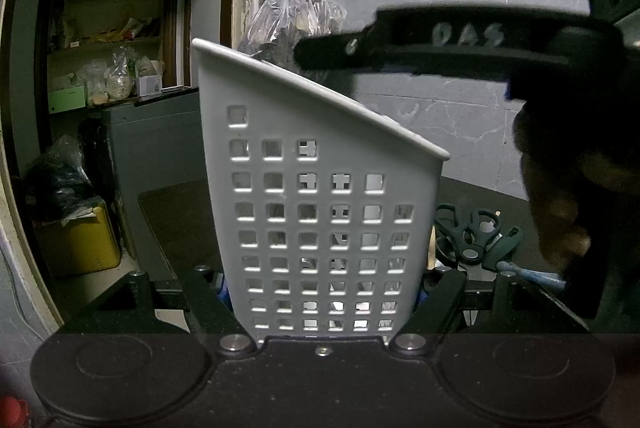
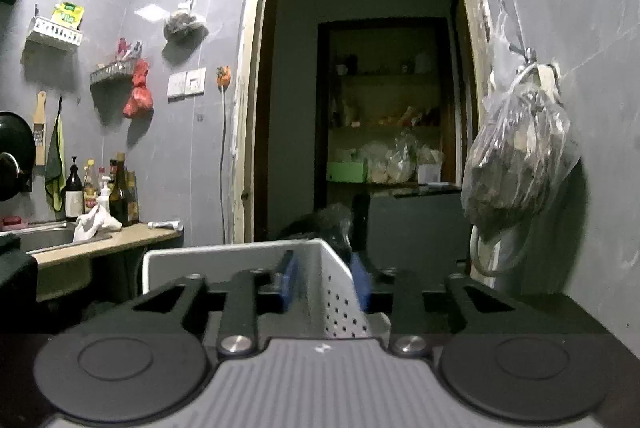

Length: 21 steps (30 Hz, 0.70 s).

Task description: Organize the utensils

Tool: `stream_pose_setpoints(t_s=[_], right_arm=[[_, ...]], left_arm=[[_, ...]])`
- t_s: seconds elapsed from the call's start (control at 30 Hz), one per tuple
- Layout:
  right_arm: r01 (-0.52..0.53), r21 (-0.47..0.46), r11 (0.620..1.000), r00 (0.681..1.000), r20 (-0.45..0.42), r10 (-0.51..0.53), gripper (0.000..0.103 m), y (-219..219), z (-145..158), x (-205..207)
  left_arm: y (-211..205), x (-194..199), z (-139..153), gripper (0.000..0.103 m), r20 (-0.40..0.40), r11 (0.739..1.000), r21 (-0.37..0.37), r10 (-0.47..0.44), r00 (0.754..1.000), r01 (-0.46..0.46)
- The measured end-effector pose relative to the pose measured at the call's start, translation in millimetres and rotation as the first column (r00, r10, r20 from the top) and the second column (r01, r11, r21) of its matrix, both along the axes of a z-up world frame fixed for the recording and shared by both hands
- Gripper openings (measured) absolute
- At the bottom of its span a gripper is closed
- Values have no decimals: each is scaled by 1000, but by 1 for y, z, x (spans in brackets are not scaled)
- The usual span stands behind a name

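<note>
A: Left gripper (image 1: 322, 298): jaws pinching the white perforated utensil caddy (image 1: 320, 196) low on its two sides, blue pads just visible at each edge. The caddy stands upright between the fingers on the dark countertop (image 1: 480, 196).

B: Right gripper (image 2: 324, 282): jaws spread, blue pads (image 2: 289, 282) either side of the caddy's (image 2: 224, 260) near right wall, not pressing it. I see nothing held between them. In the left wrist view the right gripper (image 1: 324, 54) sits level over the high end of the sloped rim.

A: Utensils left out: green-handled scissors (image 1: 476, 236) and a light blue handle (image 1: 536, 278) on the counter, right of the caddy and beyond it. Contents of the caddy: shapes show through the holes, cannot identify them.

B: Judgement: a deposit step seems to be ending, the scissors likely next. For that, the right gripper should lift clear of the rim before swinging right, so a pad does not catch the wall and tip the caddy.

A: Keep the left pinch firm and low, since the tall sloped shape looks easy to topple. Take the scissors near the pivot, blades shut, and lower them blades down at the tall end.

B: Risk: the scissors overlap the blue handle, so one may drag the other.
</note>
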State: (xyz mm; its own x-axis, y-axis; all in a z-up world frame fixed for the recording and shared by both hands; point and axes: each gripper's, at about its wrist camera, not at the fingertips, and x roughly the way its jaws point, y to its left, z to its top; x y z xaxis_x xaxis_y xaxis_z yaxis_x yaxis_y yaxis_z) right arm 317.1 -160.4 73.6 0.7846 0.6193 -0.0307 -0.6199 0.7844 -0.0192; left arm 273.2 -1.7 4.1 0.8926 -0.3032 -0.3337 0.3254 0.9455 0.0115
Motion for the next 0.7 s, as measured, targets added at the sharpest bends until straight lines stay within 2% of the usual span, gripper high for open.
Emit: stream_pose_setpoints(t_s=[0.03, 0.1, 0.17, 0.23, 0.33, 0.43, 0.7], right_arm=[[5, 9, 1000, 1000, 4, -5, 43, -3, 2, -1], [21, 27, 999, 1000, 18, -22, 59, -10, 7, -4], [55, 48, 997, 998, 34, -57, 88, -18, 11, -7], [86, 67, 994, 995, 49, -89, 95, -29, 14, -12], [130, 70, 989, 989, 54, -134, 102, -41, 17, -16], [172, 70, 983, 983, 44, -175, 103, -52, 17, -20], [243, -44, 969, 966, -85, -246, 103, -73, -5, -25]], left_arm=[[-1, 0, 0, 76, 0, 1000, 0, 0, 1000, 0], [-1, 0, 0, 76, 0, 1000, 0, 0, 1000, 0], [-1, 0, 0, 76, 0, 1000, 0, -1, 1000, 1], [-1, -1, 0, 76, 1, 1000, -1, -1, 1000, 1], [-1, 0, 1, 76, 1, 1000, -2, 0, 1000, 0], [-1, 1, 1, 76, 0, 1000, -2, 0, 1000, 0], [0, 0, 0, 76, 1, 1000, -2, 0, 1000, 0]])
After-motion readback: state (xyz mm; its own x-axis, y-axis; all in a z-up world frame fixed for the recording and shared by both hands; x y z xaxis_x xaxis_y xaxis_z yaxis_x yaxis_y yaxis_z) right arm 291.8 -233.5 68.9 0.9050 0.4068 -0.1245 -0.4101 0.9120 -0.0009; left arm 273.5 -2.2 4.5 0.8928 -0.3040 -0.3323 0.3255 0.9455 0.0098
